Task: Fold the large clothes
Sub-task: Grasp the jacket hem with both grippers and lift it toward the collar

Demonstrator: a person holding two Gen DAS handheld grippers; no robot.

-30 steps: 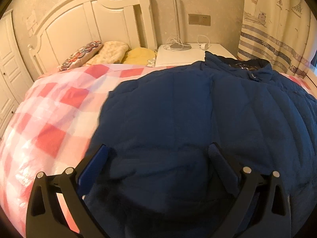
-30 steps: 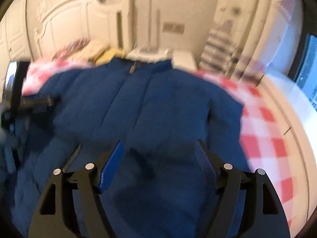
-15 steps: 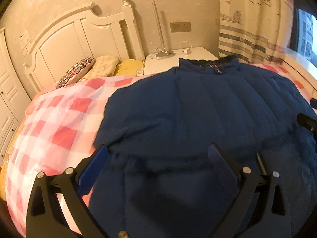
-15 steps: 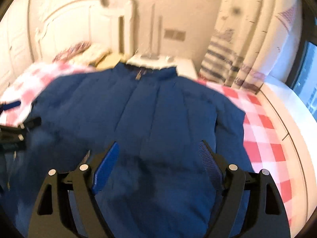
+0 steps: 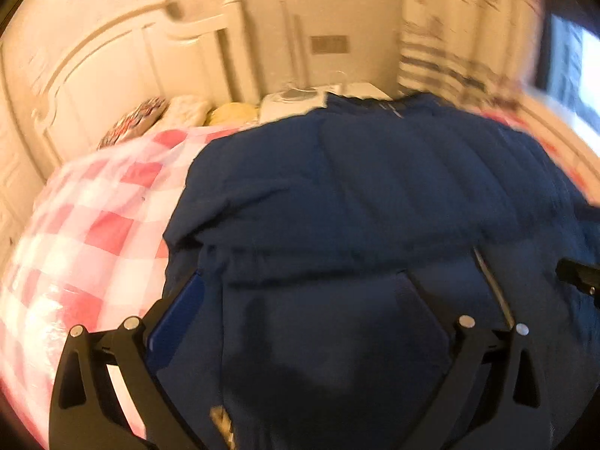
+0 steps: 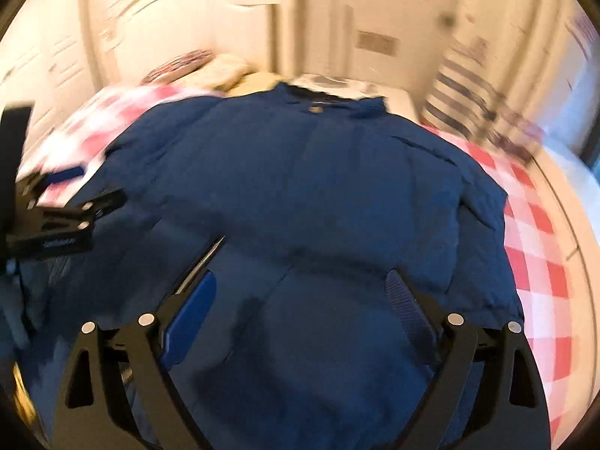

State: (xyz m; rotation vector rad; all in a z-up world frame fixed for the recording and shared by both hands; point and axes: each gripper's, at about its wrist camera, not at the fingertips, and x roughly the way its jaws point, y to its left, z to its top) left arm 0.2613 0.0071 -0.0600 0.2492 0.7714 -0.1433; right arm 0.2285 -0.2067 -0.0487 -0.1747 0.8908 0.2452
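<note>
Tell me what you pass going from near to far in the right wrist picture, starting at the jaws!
Right gripper → blue jacket spread on the checked bedspread → jacket collar → pillows → white headboard.

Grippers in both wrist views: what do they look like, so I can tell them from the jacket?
Both match. The left gripper and right gripper each have two matte black, angular linkage arms with triangular cut-outs and round silver pivot pins. The fingers carry blue ribbed pads, close in colour to the navy jacket. In the right wrist view, small pale lettering marks the left gripper's black body; it is too blurred to read.
</note>
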